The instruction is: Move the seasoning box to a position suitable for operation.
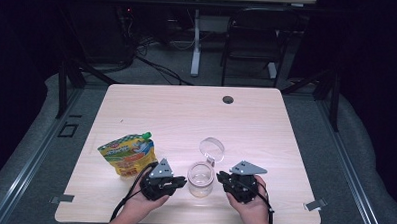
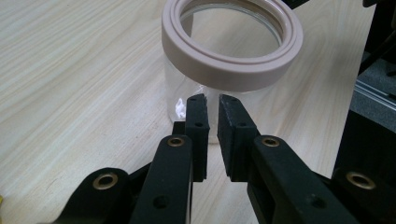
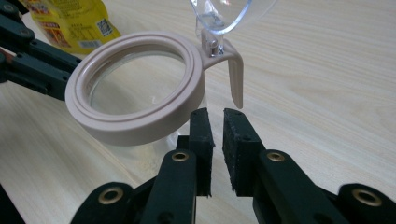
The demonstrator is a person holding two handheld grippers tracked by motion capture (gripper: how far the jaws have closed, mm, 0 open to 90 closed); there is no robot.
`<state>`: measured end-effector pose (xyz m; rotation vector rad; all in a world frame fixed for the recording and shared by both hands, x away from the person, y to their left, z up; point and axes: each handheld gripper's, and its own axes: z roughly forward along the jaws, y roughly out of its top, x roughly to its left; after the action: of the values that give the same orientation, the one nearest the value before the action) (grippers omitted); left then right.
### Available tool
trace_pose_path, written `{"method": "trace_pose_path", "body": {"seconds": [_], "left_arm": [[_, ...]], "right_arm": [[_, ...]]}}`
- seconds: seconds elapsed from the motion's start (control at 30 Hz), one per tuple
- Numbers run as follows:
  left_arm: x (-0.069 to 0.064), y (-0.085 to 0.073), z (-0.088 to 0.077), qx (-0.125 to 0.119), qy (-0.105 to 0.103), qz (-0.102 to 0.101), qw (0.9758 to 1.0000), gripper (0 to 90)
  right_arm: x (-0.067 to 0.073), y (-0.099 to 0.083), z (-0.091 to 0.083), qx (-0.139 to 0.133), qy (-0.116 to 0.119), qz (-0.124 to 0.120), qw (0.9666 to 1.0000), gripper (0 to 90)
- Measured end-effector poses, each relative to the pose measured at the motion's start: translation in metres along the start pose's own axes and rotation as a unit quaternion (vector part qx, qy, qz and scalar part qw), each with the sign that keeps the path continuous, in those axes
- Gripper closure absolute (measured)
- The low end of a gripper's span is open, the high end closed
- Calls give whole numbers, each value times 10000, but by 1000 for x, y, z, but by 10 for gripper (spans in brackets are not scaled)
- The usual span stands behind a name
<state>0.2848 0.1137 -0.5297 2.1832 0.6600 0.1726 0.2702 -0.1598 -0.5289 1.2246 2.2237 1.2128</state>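
Note:
A clear jar [image 1: 200,179] with a beige rim stands near the table's front edge, its hinged clear lid [image 1: 212,148] flipped up behind it. My left gripper [image 1: 181,181] sits just left of the jar and my right gripper [image 1: 221,177] just right of it, both pointing at it. In the left gripper view the jaws of the left gripper [image 2: 212,100] are all but together, only a thin slit between the pads, close to the jar's glass wall [image 2: 187,88] below the rim. The right gripper [image 3: 215,114] looks the same, close under the jar's rim [image 3: 135,126] beside the beige latch tab [image 3: 236,79]. Nothing is held.
A yellow food pouch [image 1: 128,154] with a green cap lies left of the jar, behind my left hand. The wooden table [image 1: 186,111] has a cable hole [image 1: 228,99] at its far edge. A black chair [image 1: 254,34] stands beyond the table.

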Motion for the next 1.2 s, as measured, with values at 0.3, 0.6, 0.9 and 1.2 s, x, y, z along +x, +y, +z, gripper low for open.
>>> {"method": "trace_pose_path", "body": {"seconds": [0.3, 0.6, 0.9, 1.2], "left_arm": [[-3, 1, 3, 19, -20, 46, 10000, 825], [-3, -1, 1, 43, -12, 53, 10000, 824], [-4, -2, -2, 30, 3, 35, 10000, 822], [-3, -5, -7, -13, 12, 1, 10000, 819]], "right_arm": [[2, 2, 2, -180, 89, 63, 9998, 844], [1, 5, 9, -195, 157, 91, 9996, 849], [3, 9, 16, -237, 122, 141, 9995, 850], [1, 9, 12, -274, 189, 139, 9993, 801]]}}
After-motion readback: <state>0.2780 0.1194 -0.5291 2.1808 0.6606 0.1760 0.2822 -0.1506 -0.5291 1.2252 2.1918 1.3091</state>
